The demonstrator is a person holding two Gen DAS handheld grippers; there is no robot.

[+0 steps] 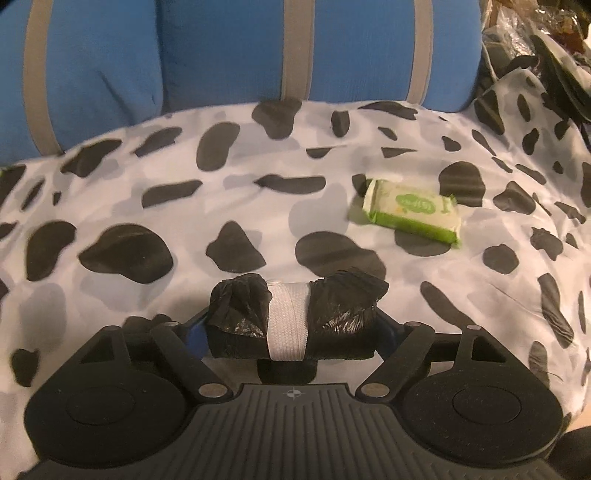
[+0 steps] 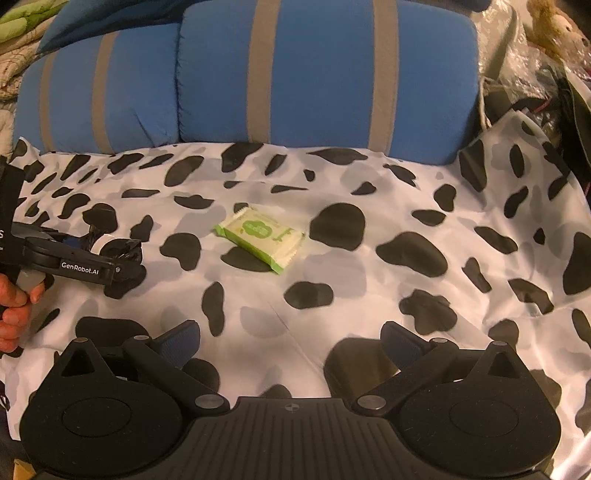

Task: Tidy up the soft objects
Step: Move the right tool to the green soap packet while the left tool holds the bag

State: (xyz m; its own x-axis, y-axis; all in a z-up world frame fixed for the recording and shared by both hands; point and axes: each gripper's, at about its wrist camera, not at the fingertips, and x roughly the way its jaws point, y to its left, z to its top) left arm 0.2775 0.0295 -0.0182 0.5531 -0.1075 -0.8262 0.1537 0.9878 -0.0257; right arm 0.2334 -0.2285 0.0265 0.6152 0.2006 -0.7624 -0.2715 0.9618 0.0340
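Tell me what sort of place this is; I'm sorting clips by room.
Probably a bedroom or living room at home: a cow-print sheet covers a soft surface, two blue cushions with grey stripes lean behind it, and a plush toy sits among clutter at the right.

The one text that reads clearly is "GenRobot.AI", in white letters on the side of the black plastic left gripper (image 2: 123, 254), at the left edge of the right wrist view. To the right of that lettering lies a small green-and-white plastic packet (image 2: 263, 236) on the cow-print sheet; its green cloud-shaped logo carries lettering too blurred to read in either view.
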